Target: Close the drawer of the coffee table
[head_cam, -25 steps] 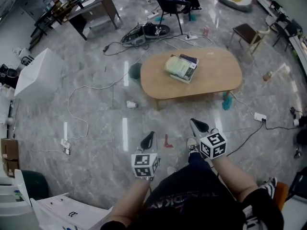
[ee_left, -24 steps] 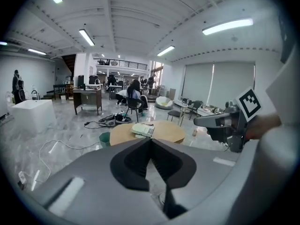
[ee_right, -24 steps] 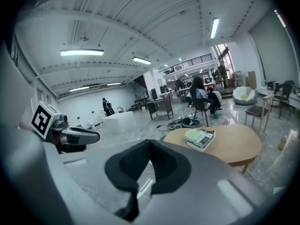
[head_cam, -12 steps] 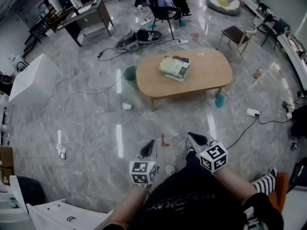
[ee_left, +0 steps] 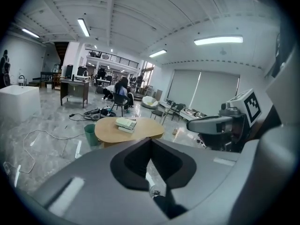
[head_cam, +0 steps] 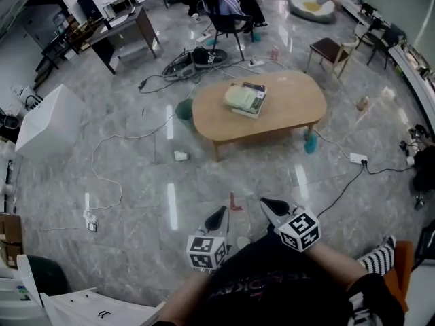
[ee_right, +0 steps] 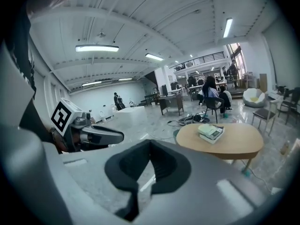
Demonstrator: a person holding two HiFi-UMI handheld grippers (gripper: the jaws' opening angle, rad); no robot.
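Observation:
The oval wooden coffee table stands out on the marble floor, well ahead of me, with a stack of books on its top. No drawer shows on it in any view. My left gripper and right gripper are held low in front of my body, far short of the table, both shut with nothing between the jaws. The table shows beyond the jaws in the left gripper view, and the table sits to the right in the right gripper view.
Cables trail over the floor. A green bin stands by the table's left end and a teal bottle by its right leg. A white box is at left, a power strip at right, desks, chairs and seated people behind.
The table has slid up and away in the head view as I stepped back. Both grippers stayed shut and drifted lower in the frame, closer to my body.

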